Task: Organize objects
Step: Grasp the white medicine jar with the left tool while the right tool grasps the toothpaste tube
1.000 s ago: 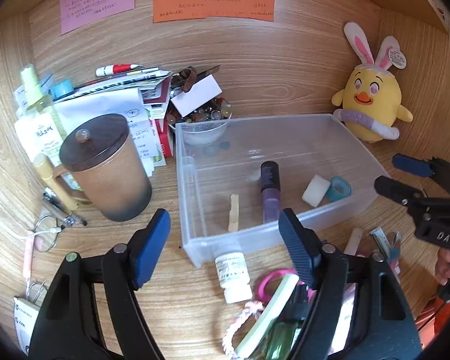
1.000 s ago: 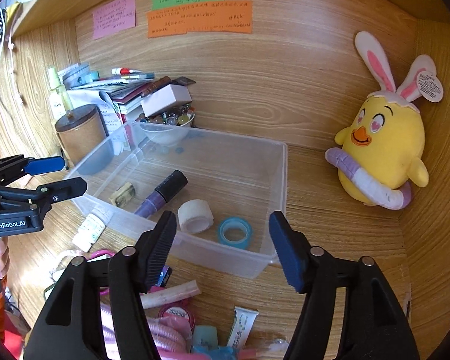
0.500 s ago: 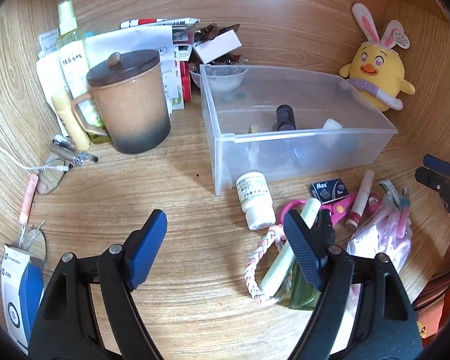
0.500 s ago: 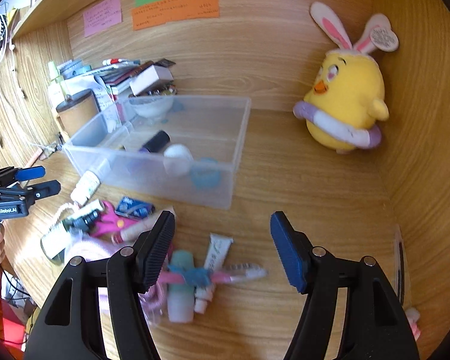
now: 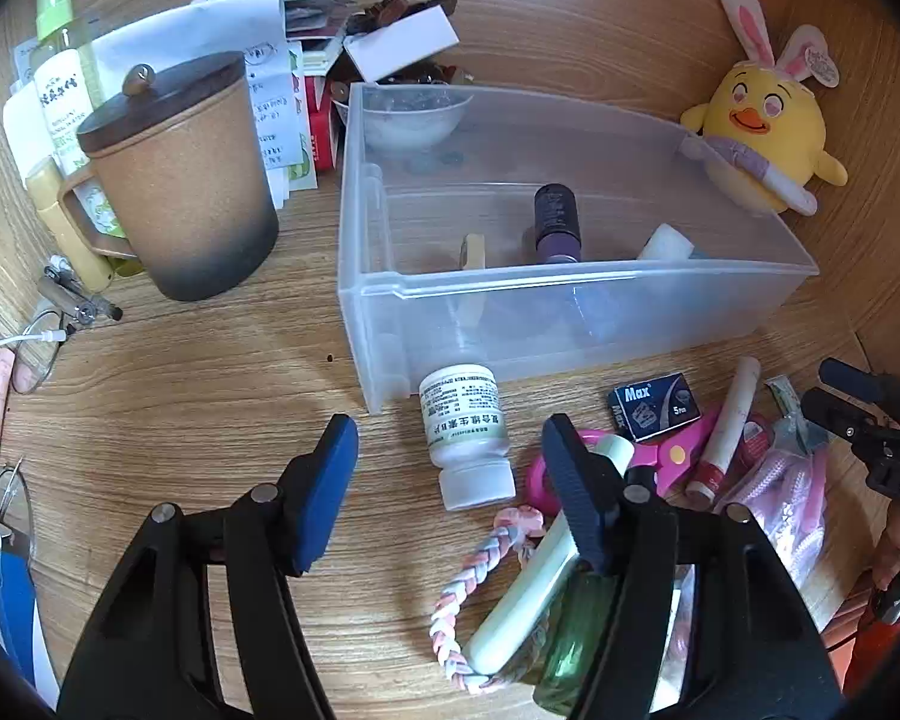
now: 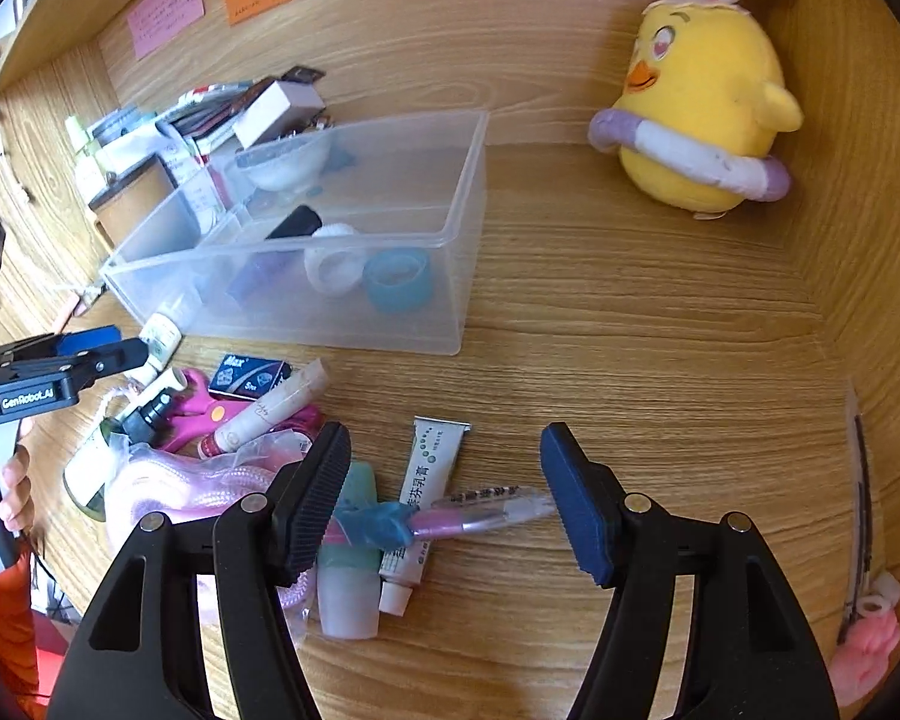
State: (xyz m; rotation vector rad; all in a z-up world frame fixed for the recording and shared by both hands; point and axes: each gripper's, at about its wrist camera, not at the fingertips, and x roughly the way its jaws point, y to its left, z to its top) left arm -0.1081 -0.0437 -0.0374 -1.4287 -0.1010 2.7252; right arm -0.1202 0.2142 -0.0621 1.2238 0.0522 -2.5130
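A clear plastic bin (image 5: 510,288) (image 6: 450,222) on the wooden desk holds a purple tube (image 5: 557,222), a white roll (image 6: 330,267) and a blue tape ring (image 6: 397,279). A white pill bottle (image 5: 467,435) lies in front of the bin. My left gripper (image 5: 450,474) is open and empty, just above that bottle. My right gripper (image 6: 444,495) is open and empty over a white ointment tube (image 6: 427,483) and a pink pen (image 6: 480,513). A blue Max box (image 5: 654,405), pink scissors (image 5: 672,456) and a lip balm stick (image 5: 726,426) lie close by.
A brown lidded mug (image 5: 180,180) stands left of the bin, with papers and bottles (image 5: 60,78) behind it. A yellow plush chick (image 6: 702,114) sits against the back wall. A braided cord (image 5: 480,576) and a green bottle (image 5: 570,648) lie under my left gripper.
Both grippers have pulled back from over the bin and dropped toward the loose items in front of it. Both stay open and empty.
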